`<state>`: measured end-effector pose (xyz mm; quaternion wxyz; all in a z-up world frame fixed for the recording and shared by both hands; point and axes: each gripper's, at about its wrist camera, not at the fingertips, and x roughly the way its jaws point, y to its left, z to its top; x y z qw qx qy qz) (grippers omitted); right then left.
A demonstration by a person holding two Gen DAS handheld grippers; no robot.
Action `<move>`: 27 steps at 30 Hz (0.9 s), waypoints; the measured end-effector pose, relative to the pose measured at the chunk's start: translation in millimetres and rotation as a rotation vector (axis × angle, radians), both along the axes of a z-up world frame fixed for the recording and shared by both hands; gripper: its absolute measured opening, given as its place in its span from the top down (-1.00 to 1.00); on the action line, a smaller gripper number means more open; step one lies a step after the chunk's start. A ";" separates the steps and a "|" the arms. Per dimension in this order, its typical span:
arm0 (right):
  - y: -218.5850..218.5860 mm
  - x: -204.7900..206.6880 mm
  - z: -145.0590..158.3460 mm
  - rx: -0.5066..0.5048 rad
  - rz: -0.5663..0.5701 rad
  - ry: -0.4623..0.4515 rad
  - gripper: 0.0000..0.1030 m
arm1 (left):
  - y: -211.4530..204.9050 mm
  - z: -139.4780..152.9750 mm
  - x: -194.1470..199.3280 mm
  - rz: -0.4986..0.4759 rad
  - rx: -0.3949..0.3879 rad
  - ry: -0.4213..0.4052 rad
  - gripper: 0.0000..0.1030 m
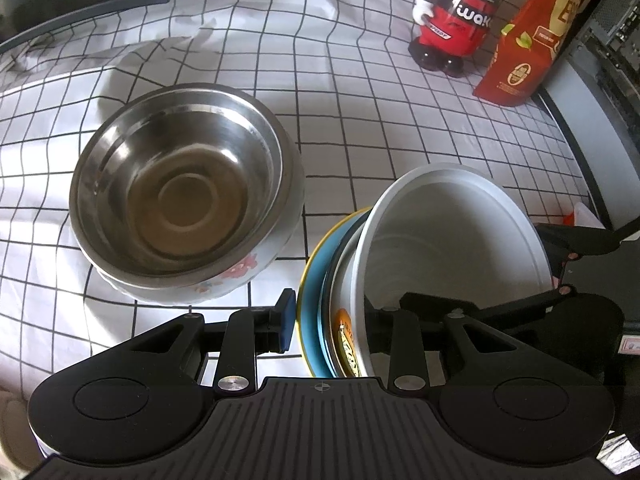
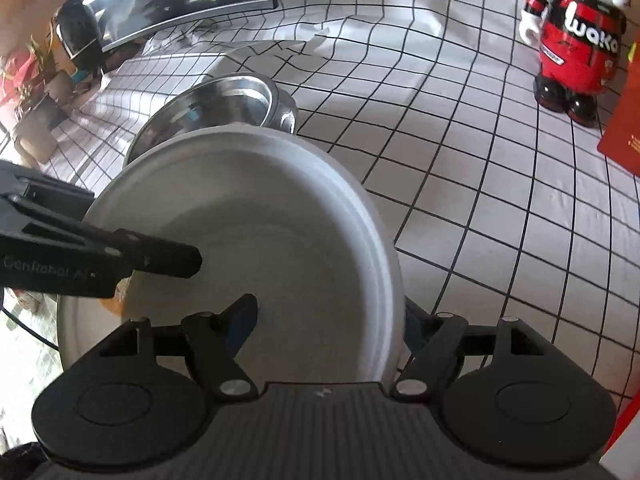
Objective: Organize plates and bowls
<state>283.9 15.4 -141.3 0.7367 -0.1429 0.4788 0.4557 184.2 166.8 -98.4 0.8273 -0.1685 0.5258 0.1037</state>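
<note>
On the gridded cloth (image 1: 360, 128), both tongs (image 1: 326, 320) (image 2: 332, 320) loosely straddle smooth stacked round plates (image 1: 440, 248) beside a steel bowl (image 1: 180, 184).

Shiny, mirror-smooth metal inside the steel bowl (image 1: 180, 188). Matt, smooth white on the plate (image 2: 256, 240). Soft, creased checked cloth (image 1: 360, 112); glossy plastic toy figure (image 1: 460, 20).

Left gripper (image 1: 332, 318): matte black plastic, ribbed central plate marked with a small crosshair, two round side housings, silver pivot screws. A blue pad (image 1: 285, 320) is seen on one finger. Right gripper (image 2: 328, 320): same black build; pale "GenRobot" lettering is read on the neighbouring unit's link.
</note>
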 end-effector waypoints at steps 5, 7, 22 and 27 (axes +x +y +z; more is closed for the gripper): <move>-4.2 0.7 -2.3 0.000 -0.010 0.018 -0.44 | -1.2 0.2 0.4 0.000 0.007 0.004 0.34; -6.2 2.3 -5.1 -0.003 -0.024 0.042 -0.44 | -1.6 0.1 0.6 -0.002 0.012 0.005 0.34; -10.4 11.5 -15.0 0.043 -0.049 0.223 -0.20 | -3.2 -0.3 0.6 -0.003 0.028 0.006 0.35; -12.1 11.4 -16.1 0.044 -0.056 0.245 -0.21 | -4.6 -0.1 3.0 -0.009 0.038 0.010 0.35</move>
